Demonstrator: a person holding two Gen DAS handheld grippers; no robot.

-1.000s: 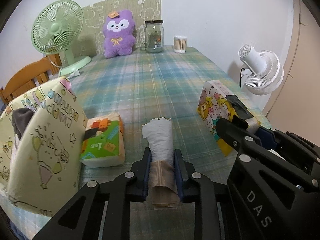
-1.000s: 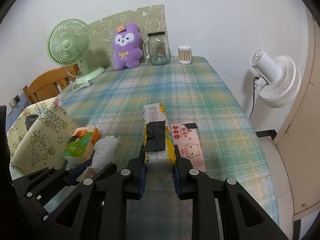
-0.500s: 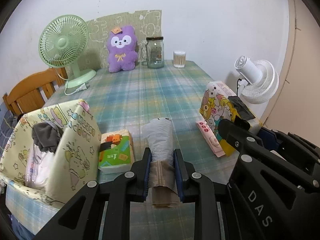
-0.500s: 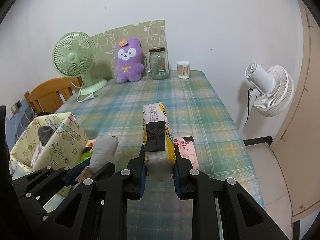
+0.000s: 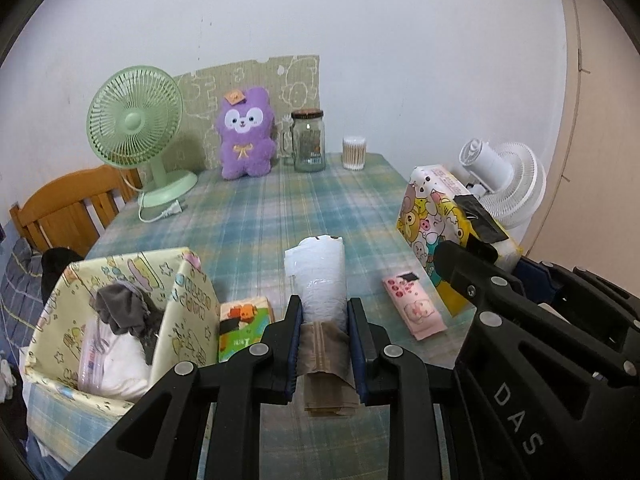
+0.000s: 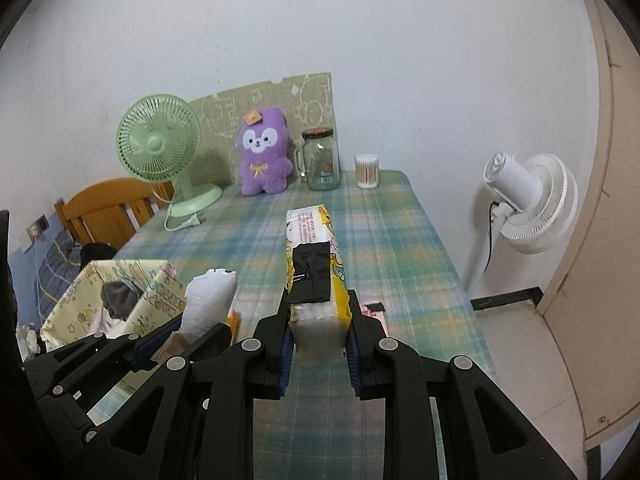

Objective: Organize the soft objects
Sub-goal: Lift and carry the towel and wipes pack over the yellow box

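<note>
The white rolled plastic bundle (image 5: 320,276) is clamped in the left gripper (image 5: 323,322) and the yellow cartoon tissue pack (image 6: 314,268) in the right gripper (image 6: 318,330), both lifted clear of the table (image 5: 256,216), probably bound for the patterned storage bin (image 5: 188,320) at eight o'clock.

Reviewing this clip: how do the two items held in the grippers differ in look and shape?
The white roll in the left gripper is a plain cylinder with a brown wrap at the gripped end; the yellow cartoon pack in the right gripper is a flat-sided block, brightly printed, with a black tape patch on top. Both are clamped at one end and point toward the far wall.
</note>
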